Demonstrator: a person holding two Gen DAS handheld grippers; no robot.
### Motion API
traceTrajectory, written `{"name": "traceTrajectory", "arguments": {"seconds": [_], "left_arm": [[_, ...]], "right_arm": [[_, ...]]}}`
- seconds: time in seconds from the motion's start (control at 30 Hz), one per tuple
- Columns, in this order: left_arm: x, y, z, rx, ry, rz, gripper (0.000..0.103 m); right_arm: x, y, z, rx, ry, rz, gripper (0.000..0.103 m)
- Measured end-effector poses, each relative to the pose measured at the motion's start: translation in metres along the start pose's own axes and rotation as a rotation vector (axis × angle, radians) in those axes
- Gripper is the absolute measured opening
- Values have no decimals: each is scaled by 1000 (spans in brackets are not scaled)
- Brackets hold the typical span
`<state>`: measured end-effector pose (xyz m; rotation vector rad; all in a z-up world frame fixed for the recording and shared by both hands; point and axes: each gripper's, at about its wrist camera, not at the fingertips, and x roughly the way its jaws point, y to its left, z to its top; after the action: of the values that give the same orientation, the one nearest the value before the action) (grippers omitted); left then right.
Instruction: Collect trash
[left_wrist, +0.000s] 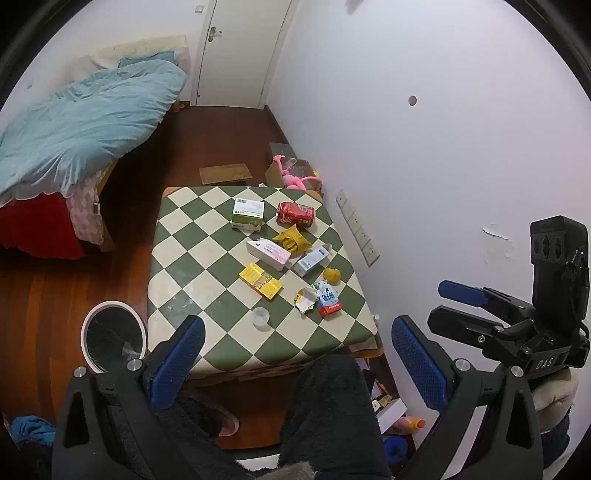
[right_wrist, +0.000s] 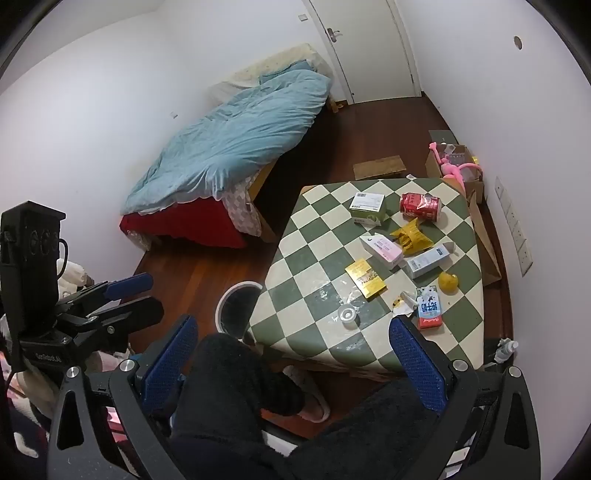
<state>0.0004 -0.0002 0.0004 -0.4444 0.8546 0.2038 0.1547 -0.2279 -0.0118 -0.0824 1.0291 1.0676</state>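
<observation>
A green-and-cream checkered table (left_wrist: 177, 258) carries scattered trash: a red can (left_wrist: 295, 214), a green-white box (left_wrist: 248, 213), a yellow wrapper (left_wrist: 291, 238), a pink-white box (left_wrist: 267, 253), a gold box (left_wrist: 260, 280), a small red-blue carton (left_wrist: 328, 301) and a clear cup (left_wrist: 260, 316). A white-rimmed bin (left_wrist: 112, 338) with a black liner stands on the floor at the table's near left corner. My left gripper (left_wrist: 299, 358) is open and empty, above the table's near edge. My right gripper (right_wrist: 295, 360) is open too, nothing between its fingers, short of the table (right_wrist: 306, 229).
A bed with a blue duvet (left_wrist: 85, 122) fills the far left. Beyond the table sit flat cardboard (left_wrist: 225, 173) and a carton with a pink toy (left_wrist: 295, 173). The wall runs along the table's right side. A person's dark-trousered knees (left_wrist: 332, 406) lie below the grippers.
</observation>
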Motion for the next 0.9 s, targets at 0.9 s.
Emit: {"name": "traceTrajectory", "arguments": {"seconds": [0.9], "left_arm": [[-12, -4, 1, -11, -36, -9, 103]], "right_arm": [[-4, 11, -3, -17, -2, 0, 103]]}}
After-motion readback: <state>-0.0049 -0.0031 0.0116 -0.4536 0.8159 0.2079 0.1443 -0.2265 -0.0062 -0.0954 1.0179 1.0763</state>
